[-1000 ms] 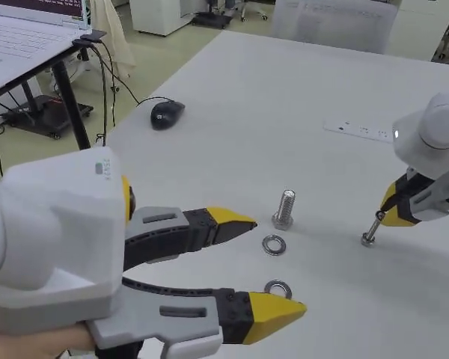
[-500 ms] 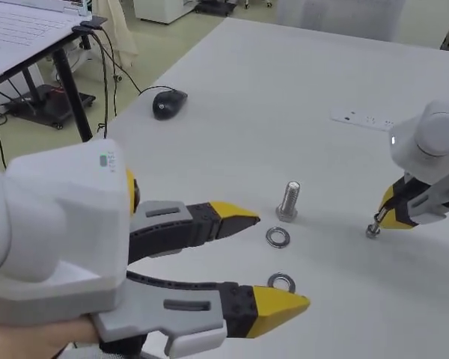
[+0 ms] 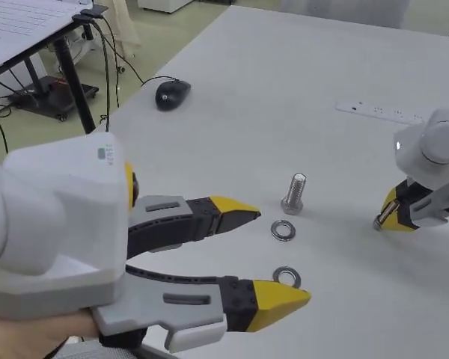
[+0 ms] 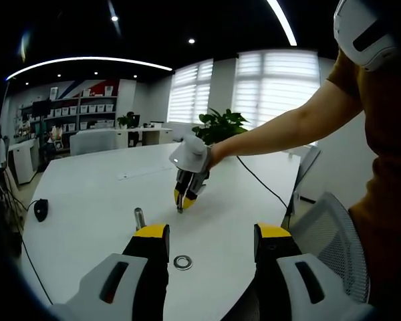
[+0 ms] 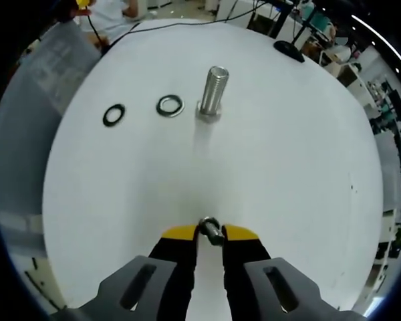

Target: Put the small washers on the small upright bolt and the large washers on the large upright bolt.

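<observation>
The small bolt (image 5: 210, 229) is gripped, tilted, in the clenched tips of the right gripper (image 5: 210, 235) – at three o'clock of the upright large bolt (image 3: 294, 194) in the head view. At that bolt's six o'clock, the near washer (image 3: 283, 230) and far washer (image 3: 287, 277) are laid flat on the white table (image 3: 284, 112). The left gripper (image 3: 283, 258) is spread wide, grasping nothing.

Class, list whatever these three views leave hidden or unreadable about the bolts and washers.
1. Small bolt: right gripper view and head view, shank buried between the right gripper's jaws; any washers on it cannot be told.
2. Large bolt: left gripper view, base behind the left gripper's yellow jaw tip.
3. Near washer: head view, lower edge covered by that gripper's lower jaw tip.
</observation>
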A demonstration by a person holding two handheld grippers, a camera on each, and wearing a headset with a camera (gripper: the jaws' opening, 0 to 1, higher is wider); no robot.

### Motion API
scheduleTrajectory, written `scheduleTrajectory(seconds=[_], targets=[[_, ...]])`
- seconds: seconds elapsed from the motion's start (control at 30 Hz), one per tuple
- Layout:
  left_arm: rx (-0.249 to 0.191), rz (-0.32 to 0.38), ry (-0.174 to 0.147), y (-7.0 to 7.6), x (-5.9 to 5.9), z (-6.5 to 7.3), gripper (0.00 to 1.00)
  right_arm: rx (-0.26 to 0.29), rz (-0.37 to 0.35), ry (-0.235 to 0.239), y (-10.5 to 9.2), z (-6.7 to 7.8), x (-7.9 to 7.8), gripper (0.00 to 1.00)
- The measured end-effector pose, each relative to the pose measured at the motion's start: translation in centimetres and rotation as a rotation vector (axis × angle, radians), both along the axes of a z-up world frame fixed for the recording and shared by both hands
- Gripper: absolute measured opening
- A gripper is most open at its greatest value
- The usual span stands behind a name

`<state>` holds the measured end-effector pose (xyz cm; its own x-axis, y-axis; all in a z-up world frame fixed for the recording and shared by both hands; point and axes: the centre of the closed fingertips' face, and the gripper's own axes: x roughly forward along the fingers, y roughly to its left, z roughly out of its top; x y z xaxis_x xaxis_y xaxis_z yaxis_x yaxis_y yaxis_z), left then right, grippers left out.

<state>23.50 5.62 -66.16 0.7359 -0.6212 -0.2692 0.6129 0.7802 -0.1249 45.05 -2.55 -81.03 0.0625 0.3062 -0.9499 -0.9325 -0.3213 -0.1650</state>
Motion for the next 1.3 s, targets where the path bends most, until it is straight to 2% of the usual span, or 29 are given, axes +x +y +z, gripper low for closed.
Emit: scheduleTrajectory(seconds=[0.07,0.3,0.53,0.8,1.03,1.13,1.3], targets=[[0.001,-0.001,-0.001,0.0,0.0,0.0,0.5,0.0,-0.005,0.008,-0.1,0.2,-0.1,0.16],[0.002,-0.006,-0.013,-0.1,-0.1,0.5,0.5,0.012,-0.019,-0.009,-0.9,1.4,-0.1,0.16],[0.012,-0.011,-0.031,-0.2,-0.5,1.0,0.5,0.013,-0.026,-0.022,-1.7,2.6,-1.2,0.17],[0.014,-0.017,-0.053,-0.7,-1.2,1.6,0.5,0.019,0.001,-0.008,-1.5,3.2,-4.5,0.17],[0.022,-0.003,-0.066,-0.3,-2.2,2.1,0.5,0.059,0.058,0.041,0.7,3.5,-8.3,0.17],[0.004,0.008,-0.068,-0.1,-2.6,2.2,0.5,0.038,0.11,0.05,1.6,2.8,-9.6,0.17],[0.009,0.024,-0.073,0.1,-3.0,2.4,0.5,0.026,0.161,0.077,3.3,1.7,-11.6,0.17]])
